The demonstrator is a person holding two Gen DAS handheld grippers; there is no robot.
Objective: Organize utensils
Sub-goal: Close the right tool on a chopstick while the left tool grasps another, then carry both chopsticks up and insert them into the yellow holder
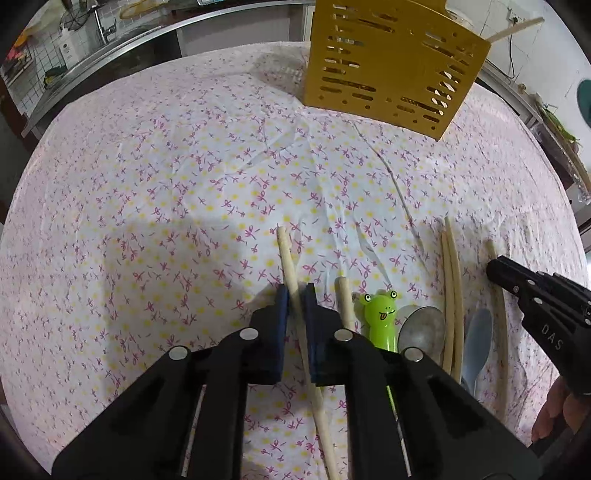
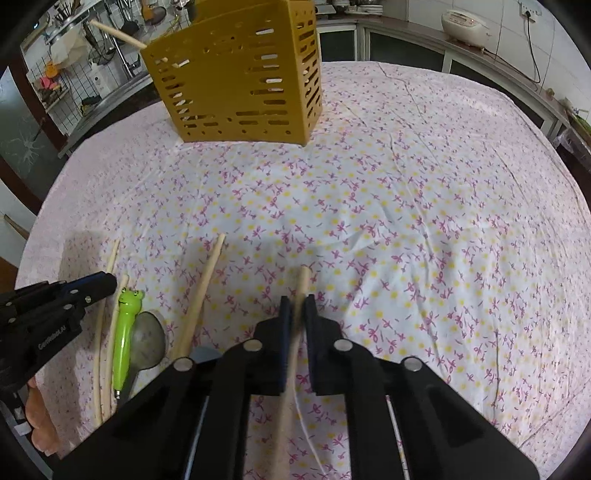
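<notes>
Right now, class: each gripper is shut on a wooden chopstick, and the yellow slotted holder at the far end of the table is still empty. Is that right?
Not quite. The yellow slotted holder is not empty: the right wrist view shows a chopstick sticking out of its top. The rest holds: the left gripper and the right gripper are each shut on a wooden chopstick.

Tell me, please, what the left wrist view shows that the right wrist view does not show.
Only the left view: the left gripper shut on a chopstick, and a pale blue spoon.
Only the right view: the right gripper shut on another chopstick, and a white rice cooker.
Both: the yellow slotted holder, the green frog utensil, the metal spoon and the flowered tablecloth.
</notes>
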